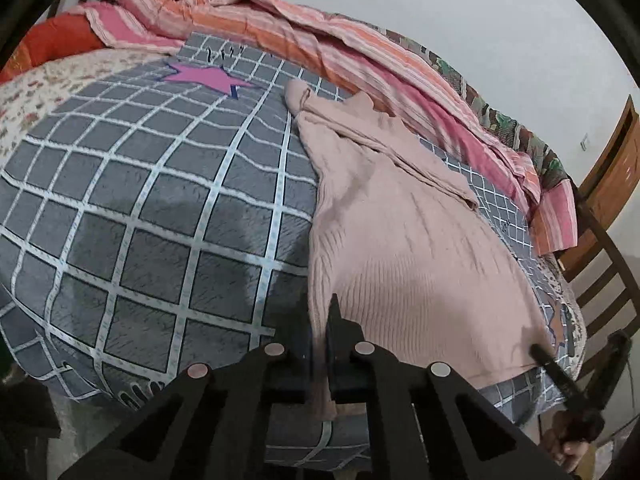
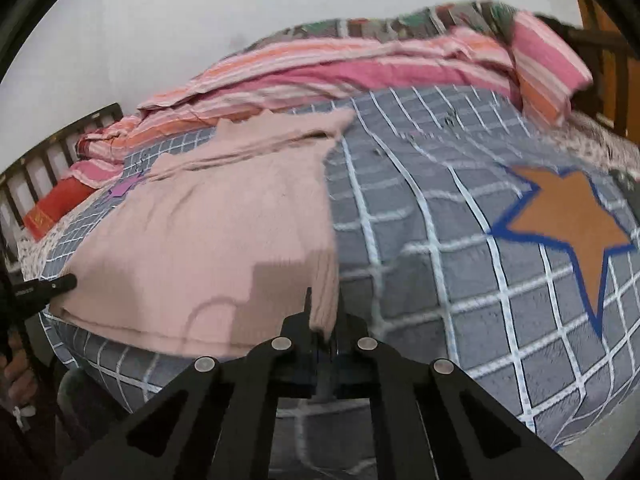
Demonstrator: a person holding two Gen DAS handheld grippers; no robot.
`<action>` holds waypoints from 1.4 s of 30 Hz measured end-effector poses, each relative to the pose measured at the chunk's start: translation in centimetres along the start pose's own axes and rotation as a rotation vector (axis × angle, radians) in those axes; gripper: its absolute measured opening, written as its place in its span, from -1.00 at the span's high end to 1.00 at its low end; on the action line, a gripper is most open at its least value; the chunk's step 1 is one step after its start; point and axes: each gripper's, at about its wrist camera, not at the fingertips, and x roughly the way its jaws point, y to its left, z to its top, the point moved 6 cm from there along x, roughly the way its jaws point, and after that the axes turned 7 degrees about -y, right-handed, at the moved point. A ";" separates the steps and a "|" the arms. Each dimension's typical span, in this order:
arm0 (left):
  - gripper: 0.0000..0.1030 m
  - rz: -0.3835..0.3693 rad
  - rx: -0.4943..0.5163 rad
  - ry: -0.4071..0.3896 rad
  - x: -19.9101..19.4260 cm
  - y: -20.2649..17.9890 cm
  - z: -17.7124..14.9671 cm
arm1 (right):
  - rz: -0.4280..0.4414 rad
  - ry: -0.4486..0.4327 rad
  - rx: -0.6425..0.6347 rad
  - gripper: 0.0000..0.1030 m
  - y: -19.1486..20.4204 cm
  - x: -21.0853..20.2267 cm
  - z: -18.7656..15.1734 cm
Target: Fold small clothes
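Note:
A pale pink ribbed knit garment (image 1: 400, 232) lies spread on a grey checked bedspread (image 1: 140, 208), its sleeves folded across the far end. My left gripper (image 1: 326, 320) is shut on the garment's near left hem corner. My right gripper (image 2: 324, 312) is shut on the near right hem corner of the same garment (image 2: 208, 232). The right gripper also shows in the left wrist view (image 1: 538, 350) at the garment's far corner, and the left gripper shows in the right wrist view (image 2: 66, 282) at its left corner.
A striped pink and orange quilt (image 1: 320, 40) is bunched along the wall side of the bed. A pink star (image 1: 200, 76) and an orange star (image 2: 572, 220) are printed on the bedspread (image 2: 440, 240). A wooden chair (image 1: 608, 264) stands at the right. A red pillow (image 2: 52, 208) lies by the headboard.

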 end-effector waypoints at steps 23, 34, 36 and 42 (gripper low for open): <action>0.39 -0.077 0.011 0.035 4.2 -2.6 2.5 | 0.066 0.071 0.061 0.24 1.1 4.4 3.4; 0.39 -0.142 0.011 0.085 1.9 -1.8 -0.5 | 0.107 0.121 0.036 0.27 1.5 2.2 0.8; 0.39 -0.147 0.013 0.096 1.3 -1.7 -1.4 | 0.120 0.129 0.028 0.27 1.5 1.8 0.2; 0.43 -0.109 0.046 0.086 0.8 -1.9 -2.8 | 0.088 0.115 0.035 0.46 1.2 1.9 -0.9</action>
